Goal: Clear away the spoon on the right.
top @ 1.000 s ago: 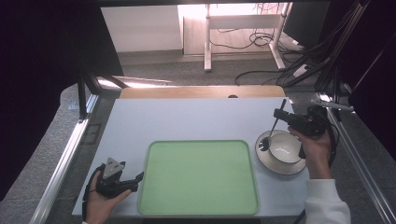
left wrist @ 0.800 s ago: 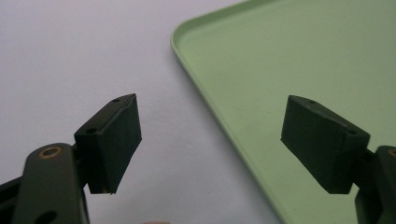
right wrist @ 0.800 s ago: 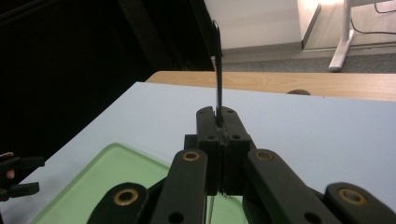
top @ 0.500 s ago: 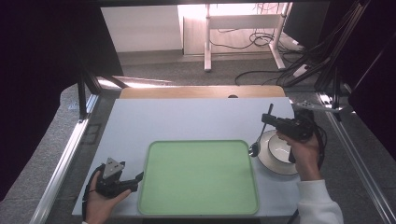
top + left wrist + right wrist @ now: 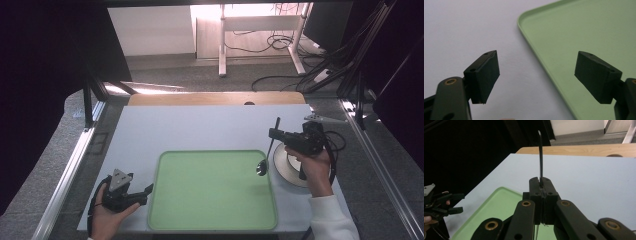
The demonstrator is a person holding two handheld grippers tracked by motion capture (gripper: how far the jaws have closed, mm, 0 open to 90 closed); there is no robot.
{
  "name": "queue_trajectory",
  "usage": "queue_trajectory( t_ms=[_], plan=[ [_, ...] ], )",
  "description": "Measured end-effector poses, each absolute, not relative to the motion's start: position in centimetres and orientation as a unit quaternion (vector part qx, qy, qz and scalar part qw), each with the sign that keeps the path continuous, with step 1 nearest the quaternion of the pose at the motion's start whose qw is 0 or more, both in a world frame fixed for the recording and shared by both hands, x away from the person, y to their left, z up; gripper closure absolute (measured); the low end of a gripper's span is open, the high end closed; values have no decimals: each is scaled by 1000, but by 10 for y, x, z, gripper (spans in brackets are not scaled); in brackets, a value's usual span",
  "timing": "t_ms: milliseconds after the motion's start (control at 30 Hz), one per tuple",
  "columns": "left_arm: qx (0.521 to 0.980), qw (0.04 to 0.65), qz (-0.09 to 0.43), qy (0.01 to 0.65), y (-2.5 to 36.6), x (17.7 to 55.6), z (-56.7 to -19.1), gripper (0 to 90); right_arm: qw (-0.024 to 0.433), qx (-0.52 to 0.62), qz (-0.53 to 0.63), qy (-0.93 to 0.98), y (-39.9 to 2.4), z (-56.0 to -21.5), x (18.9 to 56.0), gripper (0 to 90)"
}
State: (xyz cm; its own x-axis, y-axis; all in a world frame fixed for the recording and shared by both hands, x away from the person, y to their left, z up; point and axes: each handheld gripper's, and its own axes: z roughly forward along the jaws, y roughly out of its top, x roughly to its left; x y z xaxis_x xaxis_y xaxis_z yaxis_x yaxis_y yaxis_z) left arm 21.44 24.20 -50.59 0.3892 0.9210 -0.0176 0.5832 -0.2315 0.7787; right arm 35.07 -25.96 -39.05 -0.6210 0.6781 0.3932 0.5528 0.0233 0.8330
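Spoon (image 5: 269, 146) shifted trayward, upright, bowl down

Grey floor (image 5: 165, 75), tangled cables (image 5: 300, 75), white table legs (image 5: 222, 45)

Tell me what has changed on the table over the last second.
The right gripper, shut on the spoon, lifted it off the cup and saucer and carried it left; its bowl now hangs at the green tray's right rim. The left gripper, open, stayed beside the tray.
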Motion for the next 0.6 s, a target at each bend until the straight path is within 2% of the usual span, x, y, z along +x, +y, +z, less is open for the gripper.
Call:
queue_trajectory(
  t_ms=[600],
  plan=[
    [747, 369, 226, 504, 244, 214, -505, 196, 22, 432, 525, 732, -233, -414, 339, 891]
  ],
)
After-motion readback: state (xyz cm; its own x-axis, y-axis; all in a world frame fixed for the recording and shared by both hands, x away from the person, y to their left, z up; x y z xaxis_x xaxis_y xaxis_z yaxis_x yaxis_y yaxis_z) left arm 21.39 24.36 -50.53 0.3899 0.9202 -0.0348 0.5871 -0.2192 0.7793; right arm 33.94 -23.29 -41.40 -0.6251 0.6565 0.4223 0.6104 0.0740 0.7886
